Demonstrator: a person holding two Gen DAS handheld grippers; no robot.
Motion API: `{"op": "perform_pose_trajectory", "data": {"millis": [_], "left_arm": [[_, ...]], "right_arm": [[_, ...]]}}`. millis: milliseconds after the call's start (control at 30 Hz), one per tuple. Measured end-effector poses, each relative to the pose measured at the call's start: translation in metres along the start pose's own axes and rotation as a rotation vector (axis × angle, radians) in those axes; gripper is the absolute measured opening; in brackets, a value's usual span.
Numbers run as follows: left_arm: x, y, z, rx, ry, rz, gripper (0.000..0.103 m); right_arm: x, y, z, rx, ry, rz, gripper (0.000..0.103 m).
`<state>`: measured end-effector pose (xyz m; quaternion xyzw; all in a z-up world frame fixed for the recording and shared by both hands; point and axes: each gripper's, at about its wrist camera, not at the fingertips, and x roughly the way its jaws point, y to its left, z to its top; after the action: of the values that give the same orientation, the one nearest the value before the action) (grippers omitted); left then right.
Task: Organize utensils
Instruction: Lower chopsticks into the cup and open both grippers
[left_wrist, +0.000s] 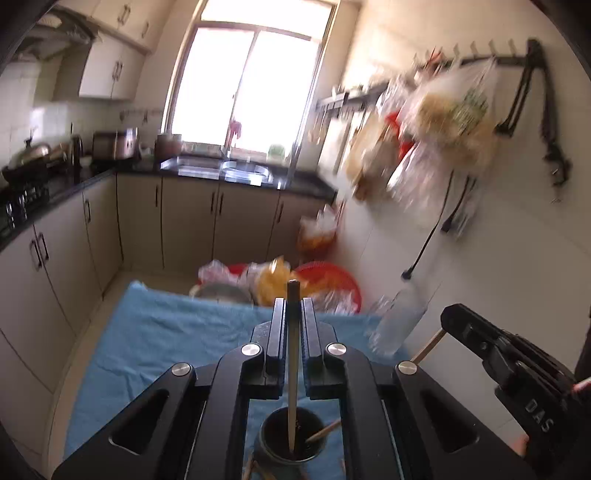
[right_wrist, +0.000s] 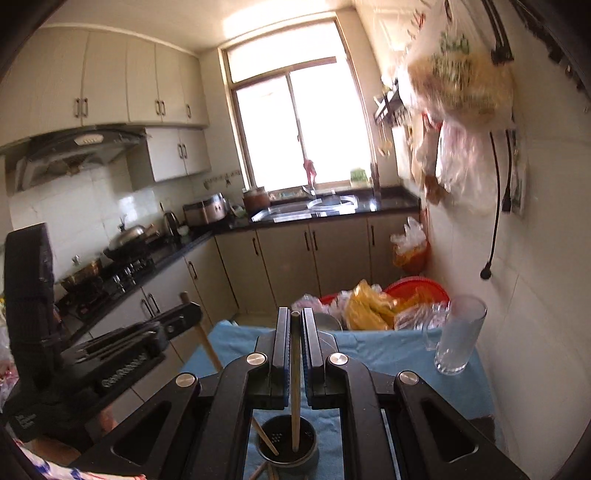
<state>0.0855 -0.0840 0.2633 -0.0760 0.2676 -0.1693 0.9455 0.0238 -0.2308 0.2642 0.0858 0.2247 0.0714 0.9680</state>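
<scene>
Standing over the dark round holder (left_wrist: 290, 435), each chopstick is pale wood with a dark upper end. Left tongs (left_wrist: 293, 314) clamp one chopstick (left_wrist: 292, 369); right tongs (right_wrist: 294, 328) clamp another (right_wrist: 295, 387). Both lower tips sit inside the holder; a third chopstick (right_wrist: 264, 437) leans there.

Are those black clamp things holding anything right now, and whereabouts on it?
Yes. The left gripper pinches a chopstick near its upper end; the right gripper pinches another chopstick likewise. Both tips hang into the dark holder.
</scene>
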Motion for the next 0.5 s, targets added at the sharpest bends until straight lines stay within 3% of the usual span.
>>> {"op": "perform_pose_trajectory", "data": {"millis": [200, 300, 367, 467, 500], "left_arm": [[0.045, 0.016, -0.023, -0.021, 0.113, 0.013, 0.006], [0.049, 0.023, -0.028, -0.025, 0.124, 0.016, 0.007], [0.047, 0.026, -0.028, -0.022, 0.125, 0.016, 0.014], [0.038, 0.031, -0.026, -0.038, 0.097, 0.025, 0.036], [0.034, 0.034, -0.024, -0.047, 0.087, 0.027, 0.041]], "right_arm": [[0.053, -0.022, -0.025, 0.049, 0.122, -0.003, 0.006], [0.067, -0.028, -0.031, 0.054, 0.14, -0.027, 0.006], [0.07, -0.029, -0.031, 0.055, 0.142, -0.042, 0.008], [0.073, -0.029, -0.029, 0.049, 0.138, -0.059, 0.032], [0.071, -0.029, -0.028, 0.05, 0.127, -0.063, 0.048]]}}
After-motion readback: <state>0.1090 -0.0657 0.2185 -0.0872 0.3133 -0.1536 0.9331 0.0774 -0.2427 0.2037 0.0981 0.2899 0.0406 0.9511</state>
